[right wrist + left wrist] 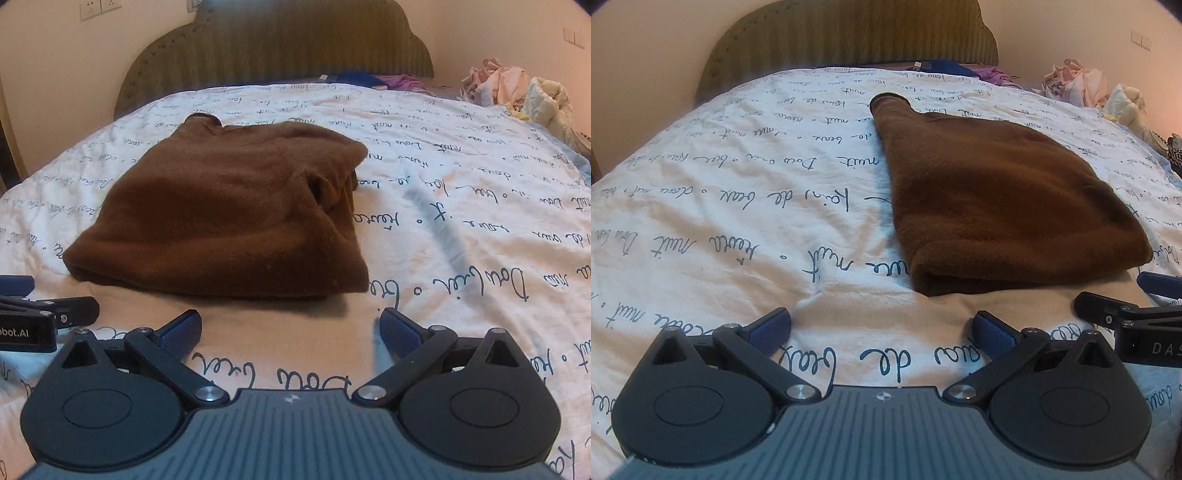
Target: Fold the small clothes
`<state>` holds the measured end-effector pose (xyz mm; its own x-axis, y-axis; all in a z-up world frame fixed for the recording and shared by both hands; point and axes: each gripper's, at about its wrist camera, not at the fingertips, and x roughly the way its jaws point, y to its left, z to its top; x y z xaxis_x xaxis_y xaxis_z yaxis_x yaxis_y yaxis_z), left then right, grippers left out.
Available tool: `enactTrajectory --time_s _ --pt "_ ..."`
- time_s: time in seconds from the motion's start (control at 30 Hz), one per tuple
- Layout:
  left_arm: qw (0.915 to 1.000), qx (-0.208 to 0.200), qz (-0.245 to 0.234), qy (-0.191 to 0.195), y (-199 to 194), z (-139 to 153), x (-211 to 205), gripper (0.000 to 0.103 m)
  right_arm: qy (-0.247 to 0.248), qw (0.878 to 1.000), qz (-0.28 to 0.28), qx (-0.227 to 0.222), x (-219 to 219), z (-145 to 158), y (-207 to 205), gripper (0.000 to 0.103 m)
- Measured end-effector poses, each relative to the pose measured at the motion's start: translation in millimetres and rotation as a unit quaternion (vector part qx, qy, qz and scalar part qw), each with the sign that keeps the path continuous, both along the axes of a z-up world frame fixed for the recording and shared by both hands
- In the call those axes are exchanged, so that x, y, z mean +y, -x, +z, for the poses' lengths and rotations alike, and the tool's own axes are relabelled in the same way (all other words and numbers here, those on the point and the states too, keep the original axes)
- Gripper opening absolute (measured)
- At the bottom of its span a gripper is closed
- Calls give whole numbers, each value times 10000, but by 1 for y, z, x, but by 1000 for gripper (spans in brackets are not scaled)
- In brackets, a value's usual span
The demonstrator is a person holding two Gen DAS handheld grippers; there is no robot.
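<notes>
Left wrist view shows the left gripper [882,332] along the bottom edge with its blue-padded fingers [772,328] spread wide and nothing between them, hanging over the white bedsheet [738,206] with its looping black handwriting. A brown sweater [997,199] lies on the sheet right of centre, already doubled into a thick packet, with a narrow end, collar or cuff I cannot tell, reaching toward the upper middle. Part of the other tool pokes in at the lower right edge.

Right wrist view has the right gripper [291,332] at the bottom, also spread apart and empty. Here the sweater [221,214] sits left of centre, its near edge just beyond the fingertips. A fold on its right side gapes a little, leaving a dark pocket.

Judging by this, the sweater looks folded or close to it; it may want one more fold or a tidy of that loose side. A heap of pale clothes [517,92] at the upper right and blue and purple bits [369,79] by the green headboard [277,48] suggest more pieces are waiting
</notes>
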<state>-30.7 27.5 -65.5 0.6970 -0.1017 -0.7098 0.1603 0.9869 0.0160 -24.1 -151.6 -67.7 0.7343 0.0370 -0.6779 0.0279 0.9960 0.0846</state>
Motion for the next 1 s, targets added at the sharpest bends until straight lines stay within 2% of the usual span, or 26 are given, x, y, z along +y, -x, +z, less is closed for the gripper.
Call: enactTrajectory --time_s 0.1,0.3,1.0 --pt "9998 -82 38 -159 3 -1 -6 103 150 9999 78 37 7 -2 -3 103" --pt "9999 -45 72 -148 0 0 -6 103 287 9996 46 54 16 -2 -7 103" --pt "9998 -66 52 -154 -1 -1 -6 103 189 9988 -442 76 22 -3 -6 103"
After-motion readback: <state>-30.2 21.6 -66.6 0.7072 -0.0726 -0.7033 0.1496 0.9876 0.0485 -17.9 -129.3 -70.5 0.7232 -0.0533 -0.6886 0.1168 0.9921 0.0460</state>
